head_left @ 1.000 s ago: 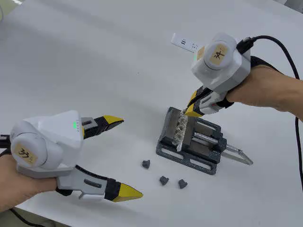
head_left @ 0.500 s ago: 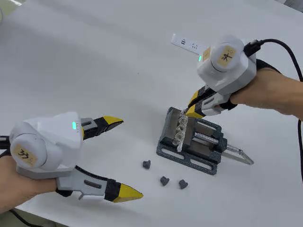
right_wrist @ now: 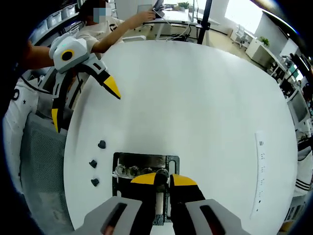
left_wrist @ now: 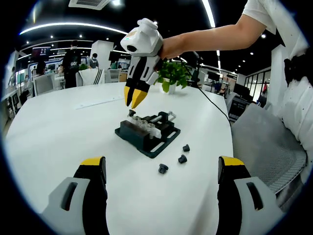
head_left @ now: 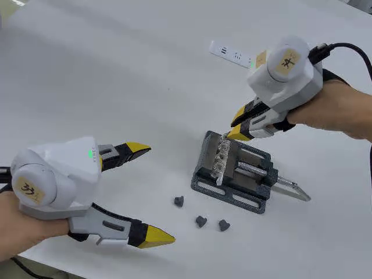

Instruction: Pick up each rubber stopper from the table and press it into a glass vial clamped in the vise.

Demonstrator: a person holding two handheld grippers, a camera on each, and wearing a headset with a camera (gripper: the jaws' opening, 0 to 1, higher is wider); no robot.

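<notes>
Three small dark grey rubber stoppers (head_left: pixel 201 221) are lying loose on the white table (head_left: pixel 116 87), near the dark metal vise (head_left: pixel 256 189). Clear glass vials (head_left: pixel 221 157) are being clamped upright in it, their row running crosswise to its screw. The right gripper (head_left: pixel 237 125) is being held just above the far vial, jaws nearly closed. The left gripper (head_left: pixel 154 192) is being held spread wide, well apart.

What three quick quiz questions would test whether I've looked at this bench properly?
1. How many loose stoppers lie on the table beside the vise?
2. True or false: the left gripper has its jaws shut.
3. The right gripper is above: A the vise, B the loose stoppers, C the left gripper.
Key: 1 three; 2 false; 3 A.
</notes>
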